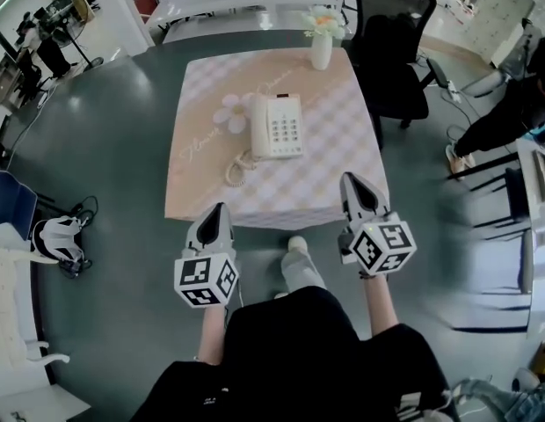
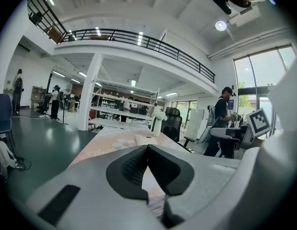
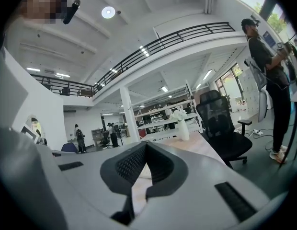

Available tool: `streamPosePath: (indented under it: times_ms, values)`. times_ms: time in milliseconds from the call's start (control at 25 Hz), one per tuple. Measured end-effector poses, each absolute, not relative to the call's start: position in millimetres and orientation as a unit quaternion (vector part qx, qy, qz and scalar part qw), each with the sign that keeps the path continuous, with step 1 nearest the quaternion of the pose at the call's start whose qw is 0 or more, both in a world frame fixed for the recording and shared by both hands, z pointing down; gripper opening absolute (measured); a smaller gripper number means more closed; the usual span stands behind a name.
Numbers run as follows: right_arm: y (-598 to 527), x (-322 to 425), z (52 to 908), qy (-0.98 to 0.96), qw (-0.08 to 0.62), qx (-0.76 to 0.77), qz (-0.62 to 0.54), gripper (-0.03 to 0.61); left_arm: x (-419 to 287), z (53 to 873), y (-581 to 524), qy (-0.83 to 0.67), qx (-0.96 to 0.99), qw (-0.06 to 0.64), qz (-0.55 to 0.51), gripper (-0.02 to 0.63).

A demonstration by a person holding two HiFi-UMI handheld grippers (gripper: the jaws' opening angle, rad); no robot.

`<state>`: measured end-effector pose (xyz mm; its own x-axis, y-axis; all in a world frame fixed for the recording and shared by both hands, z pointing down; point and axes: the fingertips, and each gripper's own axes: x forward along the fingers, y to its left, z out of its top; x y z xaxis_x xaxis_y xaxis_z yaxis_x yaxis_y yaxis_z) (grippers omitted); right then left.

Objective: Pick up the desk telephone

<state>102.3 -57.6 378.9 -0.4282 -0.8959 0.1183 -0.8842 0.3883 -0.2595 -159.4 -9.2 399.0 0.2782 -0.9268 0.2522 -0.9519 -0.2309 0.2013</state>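
Observation:
A cream desk telephone (image 1: 275, 126) lies in the middle of a square table (image 1: 343, 148) covered with a pink checked cloth. Its handset rests along the left side, and the coiled cord (image 1: 237, 170) trails toward the near edge. My left gripper (image 1: 221, 207) hovers at the table's near left edge, jaws shut and empty. My right gripper (image 1: 350, 179) is over the near right corner, also shut and empty. The left gripper view shows the telephone (image 2: 144, 139) low and far beyond the closed jaws. It is hidden in the right gripper view, where only the table (image 3: 199, 146) shows.
A white vase of flowers (image 1: 321, 47) stands at the table's far edge. A black office chair (image 1: 391, 51) is beyond the far right corner, and a person in black (image 1: 510, 112) is at the right. A bag (image 1: 54, 240) lies on the floor at left.

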Motion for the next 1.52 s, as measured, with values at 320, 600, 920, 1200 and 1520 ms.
streamPosePath:
  times_ms: [320,600,920,1200,1520]
  values:
    - [-133,106,390,0.840,0.007,-0.517,-0.163,-0.008,-150,413,-73,-0.605,0.773,0.186,0.048,-0.002]
    - [-179,101,417,0.850,-0.013,-0.489,-0.196,-0.008,-137,432,-118,-0.600,0.766,0.222,0.058,-0.002]
    - [-223,97,454,0.856,-0.037,-0.456,-0.242,-0.008,-128,454,-163,-0.605,0.754,0.246,0.078,-0.002]
    - [-257,95,474,0.859,-0.057,-0.437,-0.258,-0.008,-128,471,-193,-0.607,0.745,0.263,0.090,-0.002]
    - [-286,79,499,0.855,-0.072,-0.424,-0.290,-0.008,-128,490,-233,-0.575,0.752,0.304,0.104,-0.002]
